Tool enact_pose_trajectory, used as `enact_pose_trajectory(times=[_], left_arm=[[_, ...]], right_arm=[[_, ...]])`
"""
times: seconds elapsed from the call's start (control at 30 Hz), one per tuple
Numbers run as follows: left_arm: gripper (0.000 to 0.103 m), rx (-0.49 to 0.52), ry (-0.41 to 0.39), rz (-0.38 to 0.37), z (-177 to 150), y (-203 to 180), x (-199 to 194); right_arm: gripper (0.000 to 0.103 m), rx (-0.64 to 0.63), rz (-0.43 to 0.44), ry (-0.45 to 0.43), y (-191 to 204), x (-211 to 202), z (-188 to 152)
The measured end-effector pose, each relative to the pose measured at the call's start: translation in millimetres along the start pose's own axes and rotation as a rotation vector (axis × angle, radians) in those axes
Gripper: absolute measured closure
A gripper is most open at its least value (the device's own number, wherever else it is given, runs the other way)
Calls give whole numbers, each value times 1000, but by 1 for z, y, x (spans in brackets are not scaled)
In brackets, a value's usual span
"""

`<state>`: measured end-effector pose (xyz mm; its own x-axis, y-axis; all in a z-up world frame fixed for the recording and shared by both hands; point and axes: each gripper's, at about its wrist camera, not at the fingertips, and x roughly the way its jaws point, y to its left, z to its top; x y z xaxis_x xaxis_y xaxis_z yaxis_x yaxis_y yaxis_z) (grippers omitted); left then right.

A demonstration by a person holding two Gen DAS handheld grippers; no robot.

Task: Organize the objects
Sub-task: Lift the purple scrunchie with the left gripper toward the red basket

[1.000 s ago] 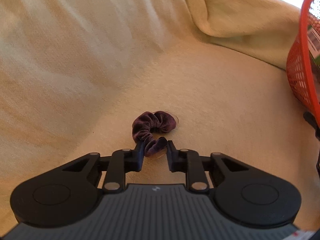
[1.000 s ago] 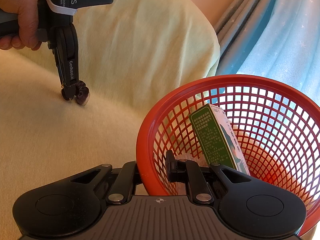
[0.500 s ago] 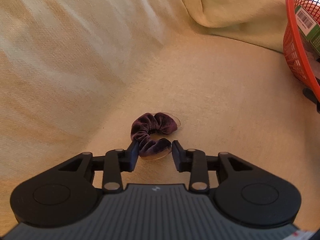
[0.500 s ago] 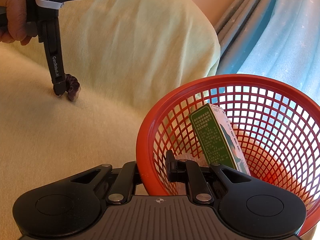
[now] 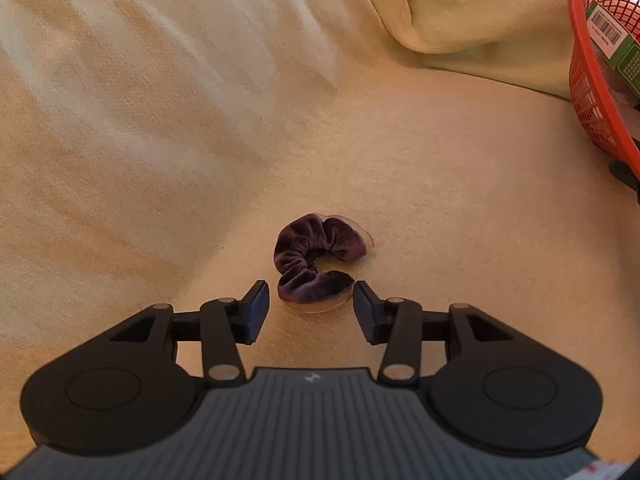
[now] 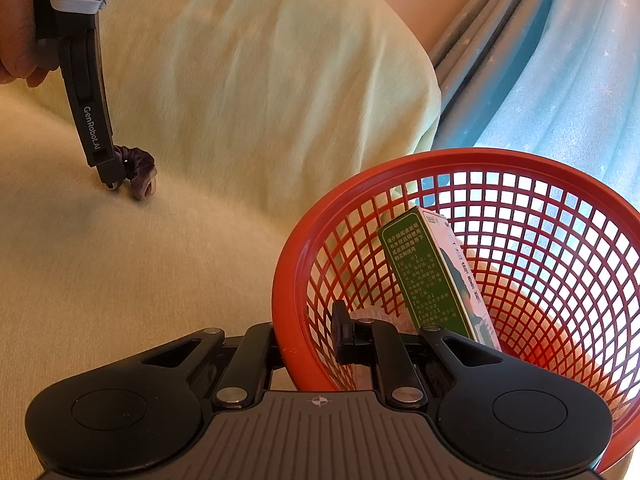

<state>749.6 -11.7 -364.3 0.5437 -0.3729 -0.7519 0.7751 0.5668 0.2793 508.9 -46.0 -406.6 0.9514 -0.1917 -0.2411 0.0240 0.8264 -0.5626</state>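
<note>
A dark purple velvet scrunchie (image 5: pixel 316 260) lies on the cream sofa seat, just ahead of my left gripper (image 5: pixel 310 306), which is open with a finger on each side of its near end. It also shows in the right wrist view (image 6: pixel 138 168) beside the left gripper's fingers (image 6: pixel 110 170). My right gripper (image 6: pixel 308 338) is shut on the near rim of a red mesh basket (image 6: pixel 500 160). A green and white box (image 6: pixel 432 280) leans inside the basket. The basket's edge (image 5: pixel 592 80) shows at the right of the left wrist view.
The cream sofa back cushion (image 5: pixel 160 60) rises behind the scrunchie, with a folded cushion corner (image 5: pixel 460 12) at the far right. Blue star-patterned curtains (image 6: pixel 560 60) hang behind the basket. A hand (image 6: pixel 16 40) holds the left gripper.
My left gripper's jaws have opened wider around the scrunchie's near end and it has shifted left. The right gripper and basket have stayed still.
</note>
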Motion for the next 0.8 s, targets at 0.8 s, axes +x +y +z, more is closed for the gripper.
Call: enact_pose_trajectory(times=[0.8], left_arm=[[91, 220, -26, 63, -7, -8, -42]], right_arm=[[95, 1, -1, 3, -1, 0, -1]])
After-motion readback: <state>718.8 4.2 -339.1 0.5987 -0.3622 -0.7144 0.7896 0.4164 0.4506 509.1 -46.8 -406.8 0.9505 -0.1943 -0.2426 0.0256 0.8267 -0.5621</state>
